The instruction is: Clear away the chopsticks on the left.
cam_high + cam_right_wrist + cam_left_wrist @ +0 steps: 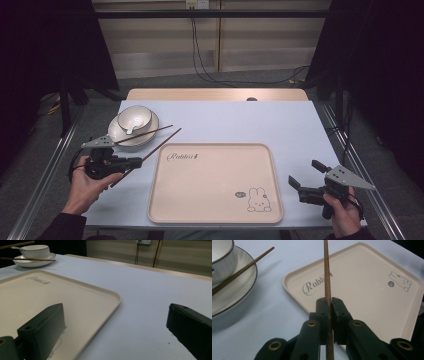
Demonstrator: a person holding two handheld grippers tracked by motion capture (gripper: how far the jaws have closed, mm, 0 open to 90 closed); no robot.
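Left tool is clamped shut on one brown chopstick, held at 9 o'clock of the beige tray. Second chopstick is laid across the plate at 10 o'clock. Right tool is held wide open, empty, at 3 o'clock of the tray.
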